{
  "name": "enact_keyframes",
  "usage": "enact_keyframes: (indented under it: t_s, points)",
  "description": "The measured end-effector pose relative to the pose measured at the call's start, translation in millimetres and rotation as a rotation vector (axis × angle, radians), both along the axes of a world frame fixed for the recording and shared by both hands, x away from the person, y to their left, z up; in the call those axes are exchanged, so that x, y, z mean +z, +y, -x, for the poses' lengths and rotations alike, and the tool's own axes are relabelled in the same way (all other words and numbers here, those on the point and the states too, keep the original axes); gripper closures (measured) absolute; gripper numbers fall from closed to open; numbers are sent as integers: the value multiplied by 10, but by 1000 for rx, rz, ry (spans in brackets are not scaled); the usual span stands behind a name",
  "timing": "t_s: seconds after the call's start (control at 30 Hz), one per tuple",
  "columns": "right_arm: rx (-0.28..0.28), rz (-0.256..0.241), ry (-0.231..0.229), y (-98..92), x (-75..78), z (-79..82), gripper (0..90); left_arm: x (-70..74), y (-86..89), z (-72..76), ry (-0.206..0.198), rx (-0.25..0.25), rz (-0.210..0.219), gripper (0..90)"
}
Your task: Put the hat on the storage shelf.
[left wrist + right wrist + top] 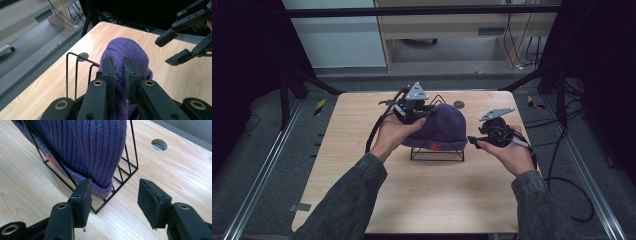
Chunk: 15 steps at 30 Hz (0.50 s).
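Forearms reach over the bench (422, 200); left gripper (119, 72) jaws pinch the purple beanie (439, 127) (draped over a black wire rack (437, 152), mid-bench); right gripper (473, 141) jaws apart just right of it.

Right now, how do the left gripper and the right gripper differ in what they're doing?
The left gripper has its jaws pinched on the purple knit hat; the right gripper has its jaws spread wide, holding nothing. The left sits on top of the hat; the right sits beside the hat's brim and the black wire stand. Both are hand-held, with black jaws.
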State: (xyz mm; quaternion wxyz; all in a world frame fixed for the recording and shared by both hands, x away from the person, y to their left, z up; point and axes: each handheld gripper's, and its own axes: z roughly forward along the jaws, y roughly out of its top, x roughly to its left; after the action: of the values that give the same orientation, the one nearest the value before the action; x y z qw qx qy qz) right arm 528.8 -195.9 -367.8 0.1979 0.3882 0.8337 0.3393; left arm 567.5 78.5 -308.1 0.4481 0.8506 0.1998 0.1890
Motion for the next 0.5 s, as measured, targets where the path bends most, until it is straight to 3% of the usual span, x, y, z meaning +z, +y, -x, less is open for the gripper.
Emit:
enact_keyframes:
  t_s: [0.5]
  points:
    - [-3, -1, 5, -8, -13, 3, 442, -103, 41, -4, 16, 0, -5, 808]
